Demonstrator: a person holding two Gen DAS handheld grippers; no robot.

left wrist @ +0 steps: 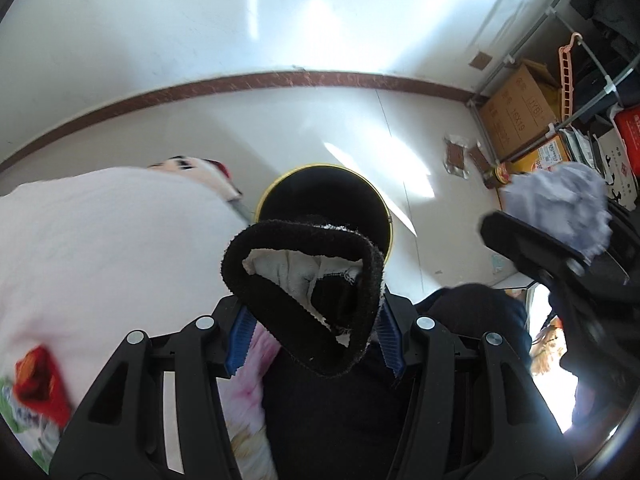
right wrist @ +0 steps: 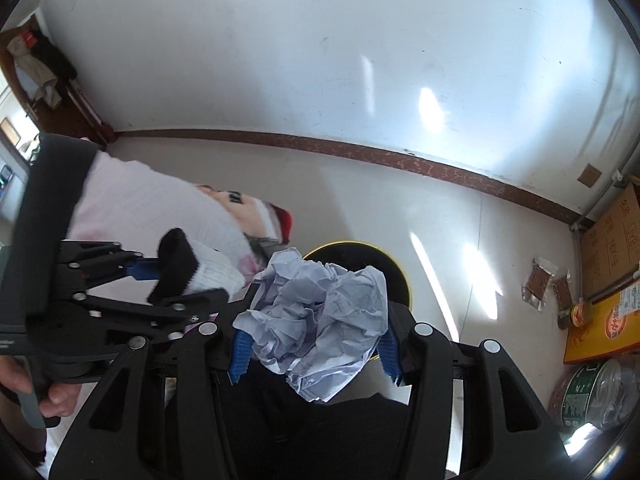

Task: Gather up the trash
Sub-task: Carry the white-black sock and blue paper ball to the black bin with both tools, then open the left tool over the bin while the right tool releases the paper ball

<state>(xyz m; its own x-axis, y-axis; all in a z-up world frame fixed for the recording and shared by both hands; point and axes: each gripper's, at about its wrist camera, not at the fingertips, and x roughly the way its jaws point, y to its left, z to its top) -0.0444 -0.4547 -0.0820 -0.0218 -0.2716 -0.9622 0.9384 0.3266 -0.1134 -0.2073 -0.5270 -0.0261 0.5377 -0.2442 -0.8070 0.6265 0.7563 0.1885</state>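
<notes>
Carrying two pieces of trash toward the bin [left wrist: 324, 196], the person is partway through: nothing is dropped yet, and wrappers [right wrist: 540, 282] are lying on the floor by the boxes. The left claw [left wrist: 312, 334] is clamped on a black-cuffed sock [left wrist: 300, 276], and the right claw [right wrist: 314, 354] is gripping crumpled paper [right wrist: 320, 312], both hanging above the bin's rim

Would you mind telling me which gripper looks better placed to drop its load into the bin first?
Probably the left gripper: its sock hangs right in front of the bin's opening in its own view. The right gripper holds its crumpled paper near the rim, slightly off to one side.
</notes>
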